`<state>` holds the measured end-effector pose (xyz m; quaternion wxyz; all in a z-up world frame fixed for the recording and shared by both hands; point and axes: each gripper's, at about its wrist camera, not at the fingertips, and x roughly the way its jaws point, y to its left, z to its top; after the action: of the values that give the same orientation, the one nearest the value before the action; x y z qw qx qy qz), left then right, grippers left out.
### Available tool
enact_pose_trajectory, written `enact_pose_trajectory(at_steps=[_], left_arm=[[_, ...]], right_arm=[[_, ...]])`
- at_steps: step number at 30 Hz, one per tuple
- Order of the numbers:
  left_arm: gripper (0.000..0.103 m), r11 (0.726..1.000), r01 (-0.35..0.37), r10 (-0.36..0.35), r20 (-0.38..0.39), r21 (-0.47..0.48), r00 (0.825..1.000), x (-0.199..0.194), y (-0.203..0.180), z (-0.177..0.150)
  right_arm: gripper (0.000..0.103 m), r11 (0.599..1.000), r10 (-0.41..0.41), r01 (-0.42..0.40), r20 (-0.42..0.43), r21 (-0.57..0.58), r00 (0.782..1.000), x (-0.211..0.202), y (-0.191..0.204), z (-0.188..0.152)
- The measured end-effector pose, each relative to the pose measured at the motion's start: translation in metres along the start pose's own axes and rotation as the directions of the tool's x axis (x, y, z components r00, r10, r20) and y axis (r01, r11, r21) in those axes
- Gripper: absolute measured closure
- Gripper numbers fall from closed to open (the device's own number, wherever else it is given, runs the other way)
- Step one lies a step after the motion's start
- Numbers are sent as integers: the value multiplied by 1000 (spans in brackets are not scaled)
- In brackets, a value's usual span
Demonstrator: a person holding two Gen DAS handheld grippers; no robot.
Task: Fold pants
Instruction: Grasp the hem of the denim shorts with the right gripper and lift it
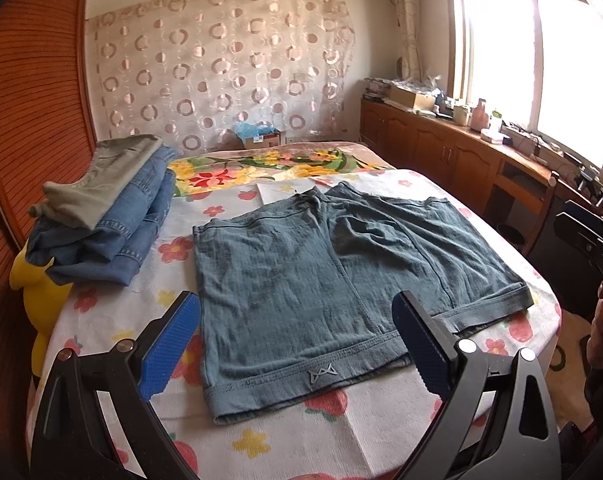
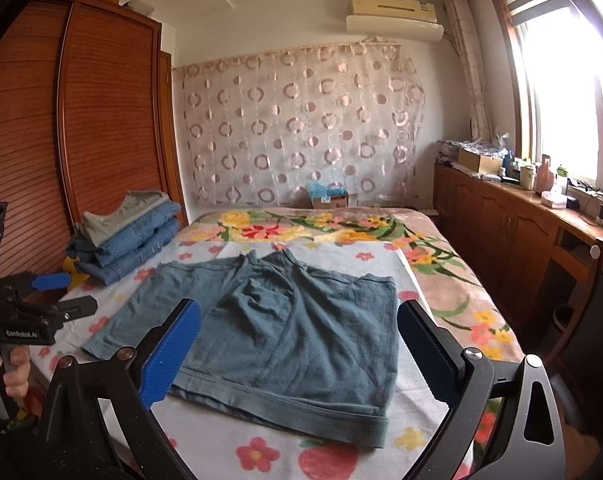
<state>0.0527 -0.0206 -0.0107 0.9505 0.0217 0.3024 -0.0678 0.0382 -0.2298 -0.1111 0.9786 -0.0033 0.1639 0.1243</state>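
- On the flowered bed (image 1: 381, 420), teal shorts (image 1: 301, 280) lie flat (unfolded)
- Left gripper (image 1: 297, 340) and right gripper (image 2: 299, 346) hover, jaws wide, empty
- Best to pinch matching hem corners

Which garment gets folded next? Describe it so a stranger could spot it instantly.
Start at the bed with the flowered sheet. Spread flat in its middle lies the pair of teal shorts, in front of both open grippers. Unlike the stack of folded clothes by the wardrobe, it is unfolded and lies alone.
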Motion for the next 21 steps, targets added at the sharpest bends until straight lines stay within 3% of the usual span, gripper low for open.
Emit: enact_pose_trajectory(at_steps=[13,17,21], left_arm=[[6,997,69,-67,-58,42,996,38,0,6],[6,994,96,-92,-86,49,992,53,-5,8],[6,993,106,-99,-116,57,988,65,-9,8]], right_arm=[[40,1000,-23,23,-142,-2,990,49,-37,18],[52,1000,-10,14,-215,14,976,74,-52,32],[56,999,5,9,-283,46,959,100,-65,45]])
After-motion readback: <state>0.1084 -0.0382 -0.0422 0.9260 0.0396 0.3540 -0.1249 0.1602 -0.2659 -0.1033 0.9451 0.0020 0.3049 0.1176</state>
